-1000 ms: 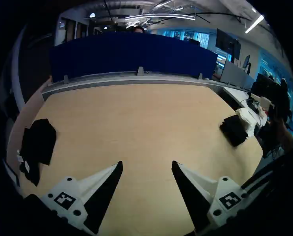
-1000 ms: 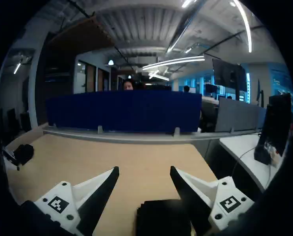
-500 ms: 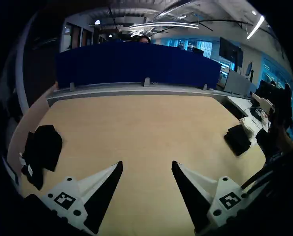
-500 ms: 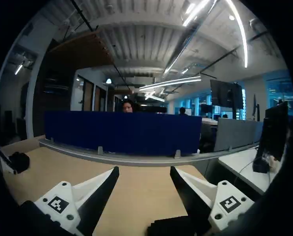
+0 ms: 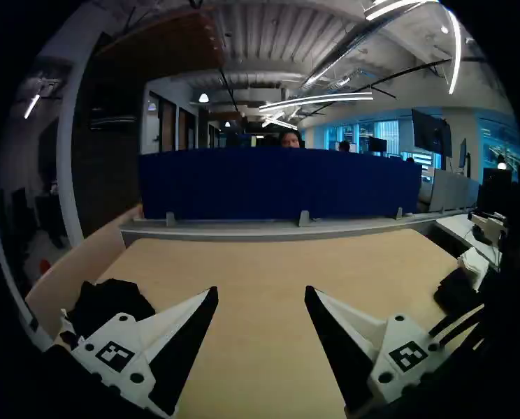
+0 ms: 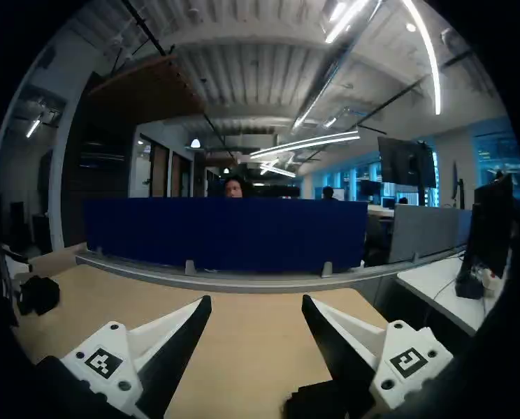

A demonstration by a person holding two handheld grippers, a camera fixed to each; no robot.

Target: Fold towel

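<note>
Gaping wide, the left gripper (image 5: 260, 290) pinches nothing: its two fingers stand well apart over bare desk (image 5: 267, 265), with only the pale wood showing between them. Just past its left finger lies one black towel (image 5: 110, 302), crumpled in a loose heap near the desk's left edge. Far off to the right, at the opposite edge, sits one dark folded stack (image 5: 456, 290), and one white cloth (image 5: 475, 262) touches it on the far side. Behind the desk runs a single blue divider (image 5: 281, 183), and one head (image 5: 290, 138) shows above it. The right gripper (image 6: 256, 300) is likewise spread, two fingers apart and empty, pointing along the desk (image 6: 253, 328) toward the divider (image 6: 225, 234). Low in the right gripper view, close by the inner side of its right finger, is the black stack (image 6: 316, 401) — whether finger and cloth touch, I cannot tell. The crumpled towel (image 6: 40, 293) shows here as one small dark lump far to the left, well apart from this gripper. Two heads (image 6: 233, 187) rise over the divider in this view, one near the middle and one smaller farther right. One dark monitor (image 6: 490, 230) stands on a grey side desk (image 6: 435, 290) at the right — separate from the wooden one.
</note>
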